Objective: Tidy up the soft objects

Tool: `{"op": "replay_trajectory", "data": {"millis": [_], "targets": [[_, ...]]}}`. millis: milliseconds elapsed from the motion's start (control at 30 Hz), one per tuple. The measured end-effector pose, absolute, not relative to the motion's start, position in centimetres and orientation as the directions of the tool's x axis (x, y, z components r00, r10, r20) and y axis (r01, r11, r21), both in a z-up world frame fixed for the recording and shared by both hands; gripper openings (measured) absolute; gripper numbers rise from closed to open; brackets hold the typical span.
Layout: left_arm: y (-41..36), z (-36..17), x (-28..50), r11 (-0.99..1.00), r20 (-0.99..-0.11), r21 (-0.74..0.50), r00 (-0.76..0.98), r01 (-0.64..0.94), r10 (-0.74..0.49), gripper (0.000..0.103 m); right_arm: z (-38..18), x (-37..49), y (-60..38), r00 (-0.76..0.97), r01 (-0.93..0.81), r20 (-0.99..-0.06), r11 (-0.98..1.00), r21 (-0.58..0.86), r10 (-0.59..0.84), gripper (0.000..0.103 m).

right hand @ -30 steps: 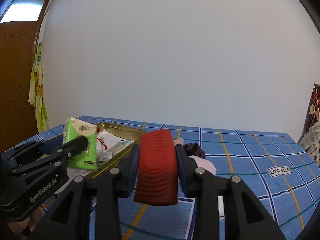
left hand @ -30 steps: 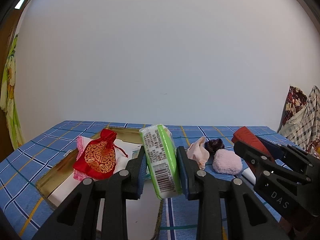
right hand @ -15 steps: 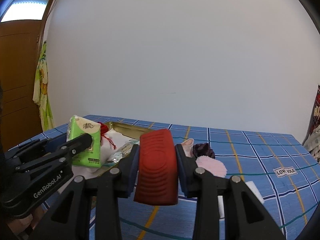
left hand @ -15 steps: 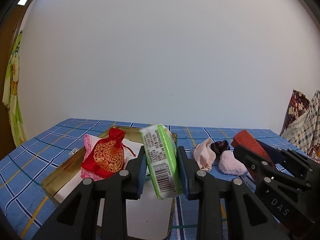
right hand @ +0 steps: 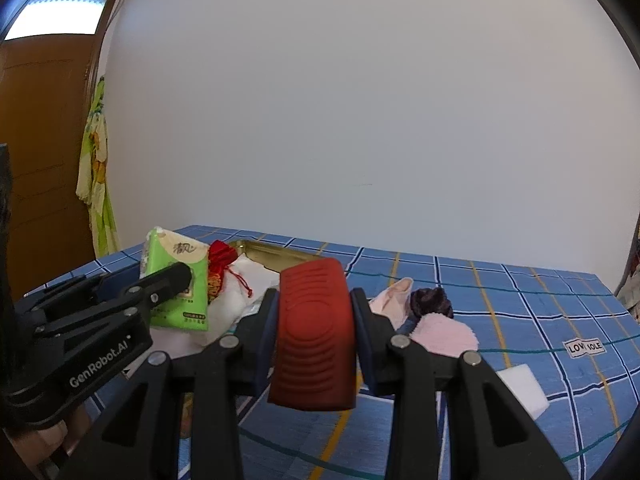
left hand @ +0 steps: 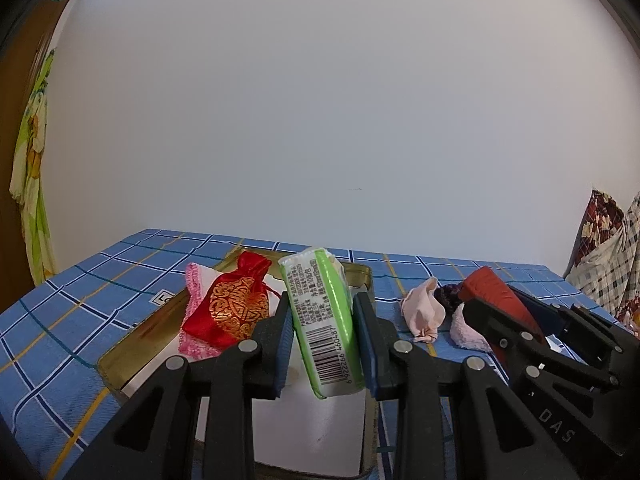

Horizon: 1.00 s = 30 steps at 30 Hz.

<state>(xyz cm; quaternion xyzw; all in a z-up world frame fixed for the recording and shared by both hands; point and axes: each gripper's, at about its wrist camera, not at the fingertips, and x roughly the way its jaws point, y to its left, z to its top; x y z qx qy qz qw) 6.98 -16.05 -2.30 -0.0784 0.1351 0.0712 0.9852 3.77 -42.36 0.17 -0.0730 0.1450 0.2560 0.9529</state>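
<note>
Above the gold tray point(left hand: 120, 354), the left gripper point(left hand: 322, 338) pinches a green tissue pack point(left hand: 320, 320) upright between its pads, pointing slightly downward. Just to its right, the right gripper point(right hand: 314, 338) clamps a red pad point(right hand: 314, 336) over the blue checked cloth point(right hand: 540, 312). Beyond lie a red pouch point(left hand: 236, 304) in the tray and pink and purple soft pieces point(right hand: 432, 312) on open cloth.

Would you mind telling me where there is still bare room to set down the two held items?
The white floor at the near end of the gold tray is bare, below the tissue pack. Its far left holds the red pouch. Blue cloth right of the pink puff, toward the label, is bare. Between tray and puff, the peach cloth and dark scrunchie crowd.
</note>
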Motion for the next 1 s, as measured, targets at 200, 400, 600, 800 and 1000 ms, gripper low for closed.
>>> {"op": "replay_trajectory", "data": {"millis": [200,400,600,800,1000], "targets": [[-15.5,-2.3,6.9,0.974,-0.282,-0.154,0.952,-0.164,0.116,0.032,0.1,3.7,-41.3,0.819,-0.521,-0.318,0.851,-0.066,0.477,0.035],[-15.0,-2.2,6.9,0.972,-0.283,-0.161,0.951,-0.173,0.123,0.032,0.0,3.7,-39.9,0.807,-0.541,-0.324,0.838,-0.070,0.493,0.035],[-14.6,-2.0,6.2,0.966,-0.286,-0.177,0.949,-0.190,0.134,0.032,-0.3,3.9,-38.8,0.791,-0.565,-0.330,0.822,-0.072,0.515,0.033],[-14.0,-1.8,5.3,0.962,-0.295,-0.187,0.945,-0.200,0.139,0.032,-0.5,4.4,-38.9,0.781,-0.569,-0.341,0.821,-0.042,0.524,0.032],[-13.7,-1.5,4.6,0.961,-0.300,-0.191,0.944,-0.202,0.139,0.032,-1.5,7.3,-42.1,0.739,-0.515,-0.480,0.856,0.050,0.473,0.037]]}}
